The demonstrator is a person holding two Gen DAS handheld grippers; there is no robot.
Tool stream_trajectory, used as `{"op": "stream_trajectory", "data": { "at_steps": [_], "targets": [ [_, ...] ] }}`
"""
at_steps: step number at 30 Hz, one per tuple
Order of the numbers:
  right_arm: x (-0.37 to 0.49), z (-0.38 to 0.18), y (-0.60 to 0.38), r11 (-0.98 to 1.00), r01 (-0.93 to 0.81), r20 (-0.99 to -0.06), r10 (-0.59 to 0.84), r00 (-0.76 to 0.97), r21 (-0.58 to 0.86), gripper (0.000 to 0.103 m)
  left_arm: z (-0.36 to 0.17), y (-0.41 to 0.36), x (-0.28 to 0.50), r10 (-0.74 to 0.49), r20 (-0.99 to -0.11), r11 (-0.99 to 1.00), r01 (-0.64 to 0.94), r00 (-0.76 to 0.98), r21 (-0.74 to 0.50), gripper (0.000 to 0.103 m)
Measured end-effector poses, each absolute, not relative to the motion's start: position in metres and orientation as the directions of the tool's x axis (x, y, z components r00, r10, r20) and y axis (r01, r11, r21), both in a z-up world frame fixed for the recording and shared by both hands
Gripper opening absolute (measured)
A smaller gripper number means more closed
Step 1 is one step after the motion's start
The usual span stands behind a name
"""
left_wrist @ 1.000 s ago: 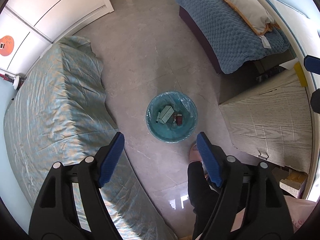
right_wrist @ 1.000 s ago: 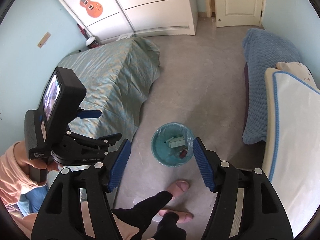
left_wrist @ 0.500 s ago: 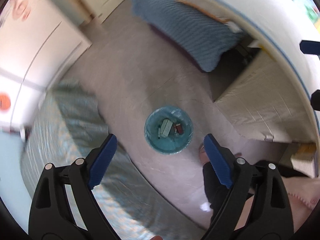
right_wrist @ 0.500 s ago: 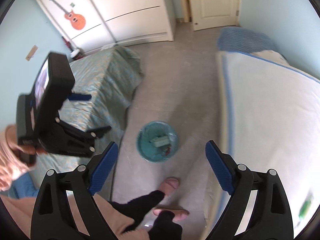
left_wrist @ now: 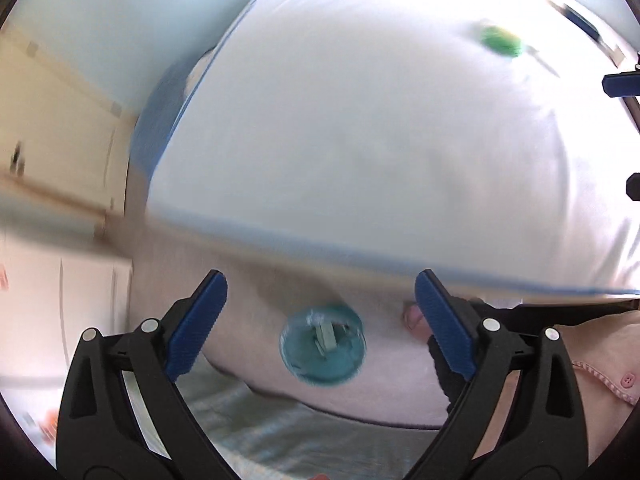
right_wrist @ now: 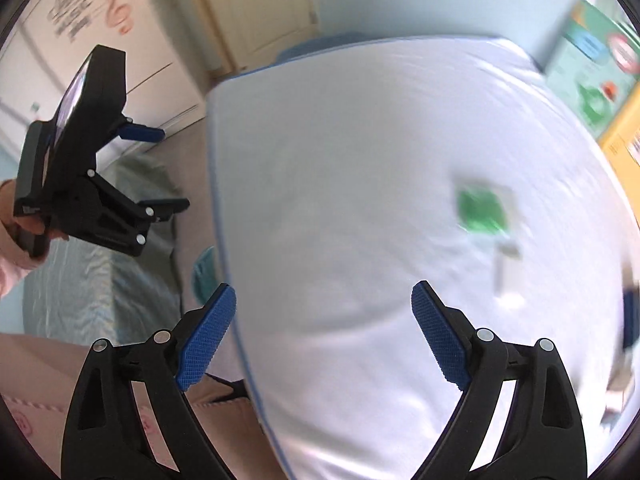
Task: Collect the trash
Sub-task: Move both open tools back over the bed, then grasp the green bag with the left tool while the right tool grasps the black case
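Observation:
A round teal bin [left_wrist: 323,345] with trash in it stands on the floor below my left gripper [left_wrist: 321,325], which is open and empty. A sliver of the bin [right_wrist: 204,276] shows past the bed's edge in the right wrist view. A green wrapper [right_wrist: 482,210] lies on the white bed [right_wrist: 360,184], with a small pale scrap [right_wrist: 509,254] just below it. My right gripper [right_wrist: 323,338] is open and empty above the bed, left of the wrapper. The wrapper shows blurred at top right in the left wrist view [left_wrist: 500,42]. My left gripper also shows in the right wrist view [right_wrist: 158,172].
A bed with a teal cover [right_wrist: 80,280] lies to the left, with floor between the two beds. White wardrobe doors [right_wrist: 132,52] and a door [right_wrist: 256,8] stand at the back. A colourful board [right_wrist: 592,80] leans at the white bed's far right. My foot [left_wrist: 414,316] is near the bin.
Both views have swung right, from the floor and bin up onto the white bed. The green wrapper has come into view. Both grippers stay open and empty.

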State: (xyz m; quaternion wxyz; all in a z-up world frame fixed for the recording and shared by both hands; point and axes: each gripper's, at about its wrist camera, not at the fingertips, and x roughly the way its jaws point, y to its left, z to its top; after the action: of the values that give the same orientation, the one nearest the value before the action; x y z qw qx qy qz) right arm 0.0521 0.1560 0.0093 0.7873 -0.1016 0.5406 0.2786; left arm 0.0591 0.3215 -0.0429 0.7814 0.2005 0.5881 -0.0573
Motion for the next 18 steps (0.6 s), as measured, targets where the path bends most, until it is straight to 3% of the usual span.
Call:
{"op": "stream_trajectory", "data": {
  "at_steps": [7, 18],
  "targets": [
    [0.058, 0.013, 0.045, 0.919, -0.383, -0.912, 0.228, 0.34, 0.087, 0.089, -0.034, 0.244, 0.106, 0.093, -0.931, 0.837, 0.48, 0.352, 0.264, 0.093],
    [0.105, 0.01, -0.073, 0.959, -0.285, -0.927, 0.105, 0.36, -0.002, 0.089, -0.048, 0.163, 0.163, 0.059, -0.943, 0.756, 0.602, 0.329, 0.257, 0.093]
  ]
}}
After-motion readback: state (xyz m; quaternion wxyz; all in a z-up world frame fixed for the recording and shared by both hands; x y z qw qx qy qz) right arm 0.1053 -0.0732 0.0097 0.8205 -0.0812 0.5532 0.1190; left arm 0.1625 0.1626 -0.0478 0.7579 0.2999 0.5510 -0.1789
